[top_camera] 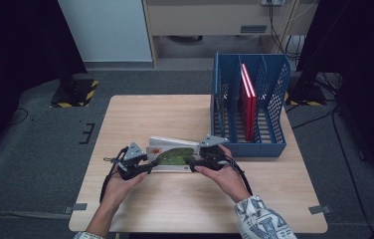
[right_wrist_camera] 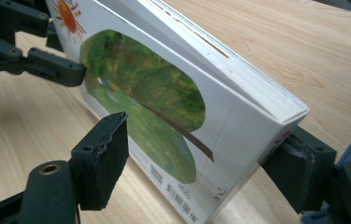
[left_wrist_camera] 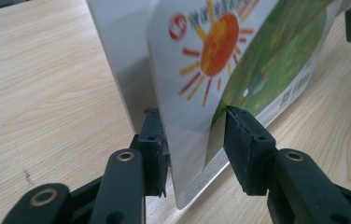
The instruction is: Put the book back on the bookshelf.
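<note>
Because the left gripper (top_camera: pixel 151 164) grips no more than a thin front leaf of the white picture book with an orange sun and a green leaf shape on its cover (top_camera: pixel 172 155), the likeliest trouble I can judge is that leaf bending, creasing or slipping free. The book's weight would then swing onto the other grip and the volume would flop back flat. A second risk lies at the right gripper (top_camera: pixel 189 162): if its hold is light, the thick block could slide down between the pads once the book leaves the table.

In the left gripper view the jaws stand nearly together, one pad (left_wrist_camera: pixel 155 149) behind the sun-printed leaf and the other in front of it. In the right gripper view the jaws are spread wide across the book's whole thickness near one corner. The far pad (right_wrist_camera: pixel 299 168) sits against the back board, and the near pad looks pressed to the cover, though the contact itself is hard to make out.

The book stands tilted on its long lower edge near the front of the pale wooden table (top_camera: pixel 175 209), between the two hands. Beyond the right hand — near but apart — sits the blue perforated plastic file rack (top_camera: pixel 254 149), with thin red books (top_camera: pixel 248 99) upright in one of its middle slots.
</note>
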`<state>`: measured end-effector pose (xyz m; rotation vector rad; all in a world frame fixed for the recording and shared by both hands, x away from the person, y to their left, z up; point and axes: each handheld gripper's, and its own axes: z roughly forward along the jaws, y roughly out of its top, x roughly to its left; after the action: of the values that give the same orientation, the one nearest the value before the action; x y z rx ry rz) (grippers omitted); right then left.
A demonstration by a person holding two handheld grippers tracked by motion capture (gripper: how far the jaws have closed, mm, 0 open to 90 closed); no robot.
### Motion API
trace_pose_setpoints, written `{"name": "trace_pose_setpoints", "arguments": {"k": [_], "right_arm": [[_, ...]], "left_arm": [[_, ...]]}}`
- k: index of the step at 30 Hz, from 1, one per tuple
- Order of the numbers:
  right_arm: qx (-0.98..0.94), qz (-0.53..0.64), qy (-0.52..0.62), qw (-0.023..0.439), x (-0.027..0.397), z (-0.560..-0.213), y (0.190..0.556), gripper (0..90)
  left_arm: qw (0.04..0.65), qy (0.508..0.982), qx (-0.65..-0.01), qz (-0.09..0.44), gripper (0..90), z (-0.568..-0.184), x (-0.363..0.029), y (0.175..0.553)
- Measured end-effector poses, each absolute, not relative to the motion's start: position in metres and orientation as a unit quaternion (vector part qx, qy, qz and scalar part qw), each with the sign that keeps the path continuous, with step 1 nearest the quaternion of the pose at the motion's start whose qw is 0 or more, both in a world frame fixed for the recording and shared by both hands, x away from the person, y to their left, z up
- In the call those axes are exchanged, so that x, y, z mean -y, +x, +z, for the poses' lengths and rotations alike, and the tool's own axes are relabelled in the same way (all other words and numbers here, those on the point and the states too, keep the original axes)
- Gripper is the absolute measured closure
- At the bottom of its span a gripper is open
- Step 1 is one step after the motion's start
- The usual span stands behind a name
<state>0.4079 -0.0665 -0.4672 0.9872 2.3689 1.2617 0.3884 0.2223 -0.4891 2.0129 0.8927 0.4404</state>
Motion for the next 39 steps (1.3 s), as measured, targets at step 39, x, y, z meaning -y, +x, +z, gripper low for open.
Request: {"name": "trace_pose_setpoints", "arguments": {"k": [39], "right_arm": [[-0.843,0.436,0.288,0.127,0.062,-0.469,0.403,36.4]], "left_arm": [[0.403,0.81,-0.382,0.189,46.5,-0.489,-0.235,0.378]]}}
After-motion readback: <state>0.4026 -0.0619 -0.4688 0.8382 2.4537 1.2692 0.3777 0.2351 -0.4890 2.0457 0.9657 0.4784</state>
